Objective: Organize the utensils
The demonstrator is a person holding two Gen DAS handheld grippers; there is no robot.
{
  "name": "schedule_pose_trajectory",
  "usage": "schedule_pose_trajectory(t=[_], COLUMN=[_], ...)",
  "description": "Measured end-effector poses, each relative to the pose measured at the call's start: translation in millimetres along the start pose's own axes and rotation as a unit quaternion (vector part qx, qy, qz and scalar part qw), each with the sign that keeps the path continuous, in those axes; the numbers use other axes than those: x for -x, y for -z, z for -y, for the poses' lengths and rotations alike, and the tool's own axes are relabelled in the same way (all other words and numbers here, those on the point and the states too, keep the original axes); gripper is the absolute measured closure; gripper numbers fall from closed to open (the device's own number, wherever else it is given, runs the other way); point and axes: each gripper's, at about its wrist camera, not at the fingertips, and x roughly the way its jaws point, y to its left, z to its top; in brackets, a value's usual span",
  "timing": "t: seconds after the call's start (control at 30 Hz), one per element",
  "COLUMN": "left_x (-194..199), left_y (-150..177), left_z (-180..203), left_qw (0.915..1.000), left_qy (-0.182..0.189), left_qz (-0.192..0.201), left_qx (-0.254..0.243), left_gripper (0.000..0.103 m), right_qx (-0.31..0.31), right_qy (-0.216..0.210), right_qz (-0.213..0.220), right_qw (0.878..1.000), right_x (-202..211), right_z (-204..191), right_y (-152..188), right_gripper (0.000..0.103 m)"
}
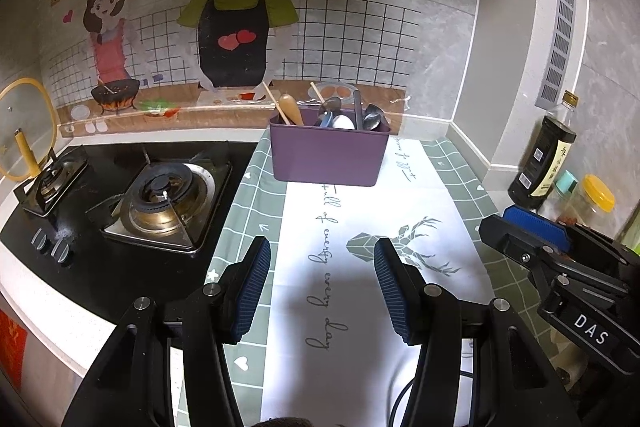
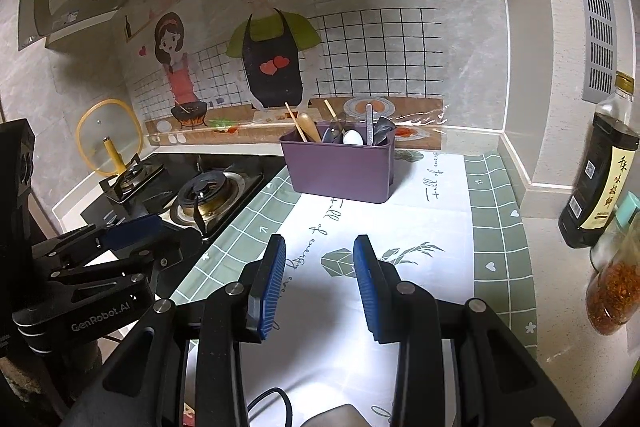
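Observation:
A purple utensil bin [image 1: 328, 155] [image 2: 340, 169] stands at the back of the counter mat, against the wall. Several utensils stick out of it: chopsticks [image 1: 274, 103], a wooden handle [image 1: 291, 109], metal spoons [image 1: 372, 117] and a white spoon [image 2: 352, 137]. My left gripper [image 1: 322, 251] hovers open over the mat, well short of the bin, with nothing between its blue pads. My right gripper [image 2: 320, 247] is likewise open and empty, beside the left one. Each gripper shows at the edge of the other's view.
A gas hob [image 1: 160, 195] with two burners lies left of the mat [image 1: 360, 211]. A glass pot lid [image 1: 24, 131] leans at the far left. A dark sauce bottle [image 2: 600, 167] and spice jars [image 2: 612, 291] stand at the right by the wall corner.

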Motion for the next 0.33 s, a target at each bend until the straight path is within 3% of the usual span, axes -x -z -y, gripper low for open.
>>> schedule_pose_trajectory(t=[0.33], left_x=[-9.9], left_y=[-8.6], left_z=[-2.8], left_qw=[0.9998], left_qy=[-0.011], left_qz=[-0.001], left_qx=[0.016], left_gripper=[0.048], right_qx=[0.01], right_qy=[0.011], right_qz=[0.004], right_qw=[1.0], right_x=[-1.1], right_z=[1.0], right_y=[-2.4], right_gripper=[0.07])
